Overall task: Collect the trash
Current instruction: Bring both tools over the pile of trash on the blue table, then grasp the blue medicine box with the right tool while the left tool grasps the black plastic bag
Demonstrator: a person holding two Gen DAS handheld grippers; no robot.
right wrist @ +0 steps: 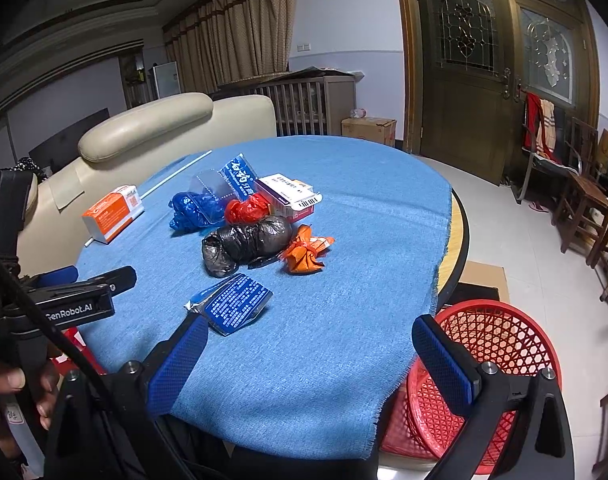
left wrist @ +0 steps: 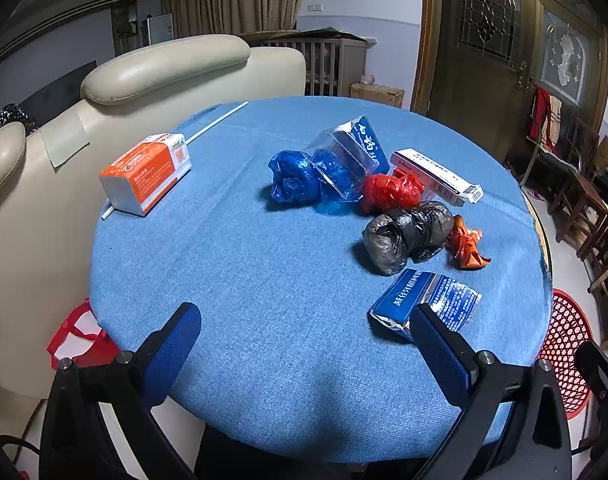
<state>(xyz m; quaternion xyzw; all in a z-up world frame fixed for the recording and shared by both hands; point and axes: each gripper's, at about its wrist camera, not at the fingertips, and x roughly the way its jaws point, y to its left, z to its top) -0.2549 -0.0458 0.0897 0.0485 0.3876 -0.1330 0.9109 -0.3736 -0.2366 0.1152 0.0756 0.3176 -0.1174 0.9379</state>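
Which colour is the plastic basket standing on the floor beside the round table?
Red, with an open lattice pattern; the plastic basket shows best in the right wrist view.

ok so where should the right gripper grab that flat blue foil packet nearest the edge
Pinch the blue foil packet by its crumpled silver end, which lifts slightly off the cloth. The right gripper, open, should come in low from the near side, since the rest lies flat.

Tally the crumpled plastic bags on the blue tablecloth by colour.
Blue bag: 1
Red bag: 1
Black bag: 1
Orange bag: 1
Total: 4
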